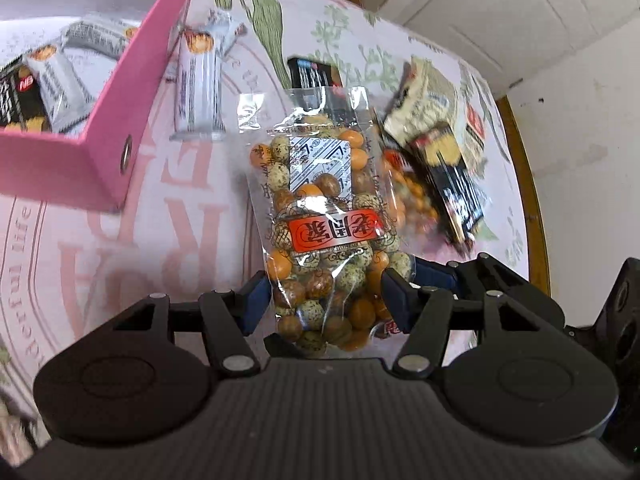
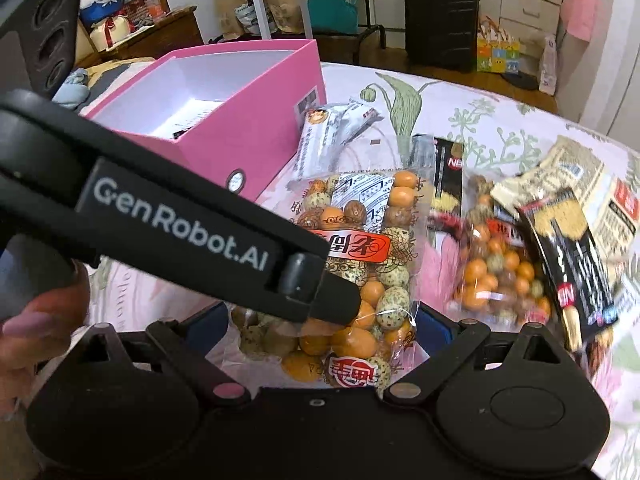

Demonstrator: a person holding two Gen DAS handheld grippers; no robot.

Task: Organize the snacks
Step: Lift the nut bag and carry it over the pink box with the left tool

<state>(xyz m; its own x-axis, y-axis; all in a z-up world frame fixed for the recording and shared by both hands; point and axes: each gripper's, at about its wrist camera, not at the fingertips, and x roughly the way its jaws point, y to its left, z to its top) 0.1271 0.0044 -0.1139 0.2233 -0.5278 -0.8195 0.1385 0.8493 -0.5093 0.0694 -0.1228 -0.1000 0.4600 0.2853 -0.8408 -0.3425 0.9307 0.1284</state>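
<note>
Between the blue pads of the left gripper (image 1: 326, 300) sits a clear bag of coated peanuts (image 1: 320, 216), clamped at its lower end and lifted above the tablecloth (image 1: 120, 260). From the right wrist view, the right gripper (image 2: 320, 328) has its jaws around the bag's bottom too, though the left tool's black arm crosses in front, so I cannot tell whether they press on it. Out from there: a pink storage box (image 1: 104, 128) to the left with white bars and a dark packet inside, a white snack bar (image 1: 198, 92) beside it, a second peanut bag (image 2: 500, 276) and black cracker packets (image 2: 568, 264) to the right. That cloth is pale pink with big letters and green flower prints. Beyond the table, a black suitcase (image 2: 440, 20), shopping bags and white cabinet doors (image 1: 500, 0).
</note>
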